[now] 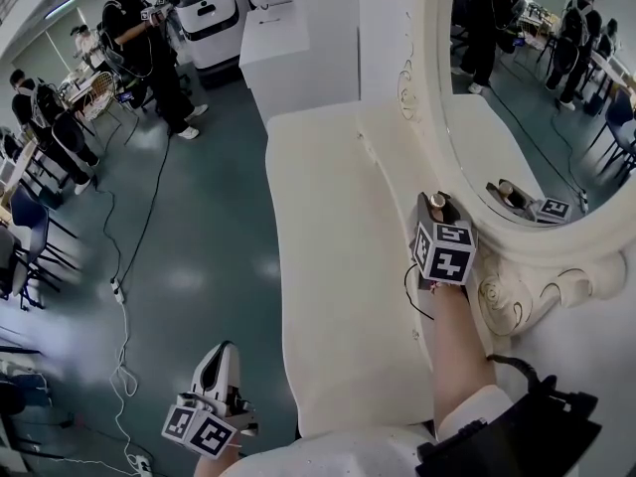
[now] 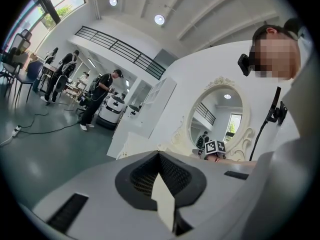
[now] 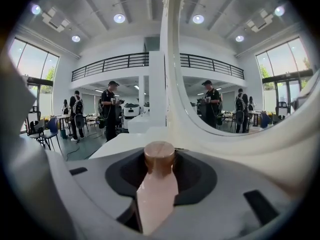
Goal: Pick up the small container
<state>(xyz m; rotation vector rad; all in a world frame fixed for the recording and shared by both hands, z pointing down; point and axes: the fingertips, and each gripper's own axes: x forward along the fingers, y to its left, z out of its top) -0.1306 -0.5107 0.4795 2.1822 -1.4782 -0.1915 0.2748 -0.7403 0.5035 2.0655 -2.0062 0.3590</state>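
Right, the grab looks made: the right gripper (image 1: 440,207) has its 2 jaws clamped on the small container (image 3: 159,156), brown cap on top and pinkish body pinched between the pads, at the foot of the oval mirror (image 1: 556,256) on the white dressing table (image 1: 318,266). The next move, I'd say, is a straight lift with a firm grip, clear of the mirror frame. The right forearm reaches across the tabletop, gripper tipped slightly down. The left gripper (image 1: 221,358) hangs beside the table over the floor, jaws together, empty.
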